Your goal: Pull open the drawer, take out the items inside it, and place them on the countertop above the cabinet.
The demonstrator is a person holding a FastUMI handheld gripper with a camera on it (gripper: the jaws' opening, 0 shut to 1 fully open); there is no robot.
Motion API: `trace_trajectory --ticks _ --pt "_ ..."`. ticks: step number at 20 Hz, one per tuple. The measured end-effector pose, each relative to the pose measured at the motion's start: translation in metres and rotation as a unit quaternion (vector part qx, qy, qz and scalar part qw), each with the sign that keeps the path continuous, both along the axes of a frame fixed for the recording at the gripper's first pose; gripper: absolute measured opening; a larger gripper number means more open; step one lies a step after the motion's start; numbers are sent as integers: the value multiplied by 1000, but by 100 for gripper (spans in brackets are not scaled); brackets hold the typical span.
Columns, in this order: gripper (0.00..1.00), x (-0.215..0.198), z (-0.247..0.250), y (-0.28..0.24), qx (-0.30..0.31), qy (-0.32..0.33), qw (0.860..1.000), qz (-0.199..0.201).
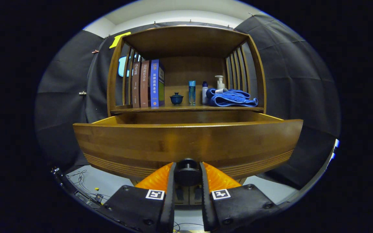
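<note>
Wood cabinet (186,42), drawer (186,142) open, gripper (187,173) clamping knob (187,171)

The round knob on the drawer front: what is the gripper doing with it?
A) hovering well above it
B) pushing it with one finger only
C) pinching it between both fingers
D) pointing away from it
C: the gripper has a finger pressed on each side of the knob, and the drawer stands pulled out from the cabinet.

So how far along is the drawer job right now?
Done: the drawer looks pulled out from the cabinet. In hand: the gripper is shut on the drawer knob, both fingers pressing it. Left: taking the items out and onto the countertop; the drawer's front hides its inside.
</note>
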State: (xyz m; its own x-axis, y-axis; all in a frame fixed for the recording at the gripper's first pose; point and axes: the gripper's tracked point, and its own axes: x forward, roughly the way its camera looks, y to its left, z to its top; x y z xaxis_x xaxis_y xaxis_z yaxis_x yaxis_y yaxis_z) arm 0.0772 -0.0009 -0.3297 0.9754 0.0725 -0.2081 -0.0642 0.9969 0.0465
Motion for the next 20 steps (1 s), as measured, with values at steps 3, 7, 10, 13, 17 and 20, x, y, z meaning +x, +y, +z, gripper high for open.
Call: trace_trajectory --ticks 3,7,10,13,17,20 --pt "38 -7 0 -1 -7 4 1000 -5" --pt "38 -9 -1 -2 -3 9 1000 -10" --pt "42 -8 -5 -1 10 29 999 -16" --pt "63 -18 12 0 21 27 999 -16" --pt "98 -30 36 -8 12 45 998 -30" --pt "98 -27 57 -29 -18 92 993 -70"
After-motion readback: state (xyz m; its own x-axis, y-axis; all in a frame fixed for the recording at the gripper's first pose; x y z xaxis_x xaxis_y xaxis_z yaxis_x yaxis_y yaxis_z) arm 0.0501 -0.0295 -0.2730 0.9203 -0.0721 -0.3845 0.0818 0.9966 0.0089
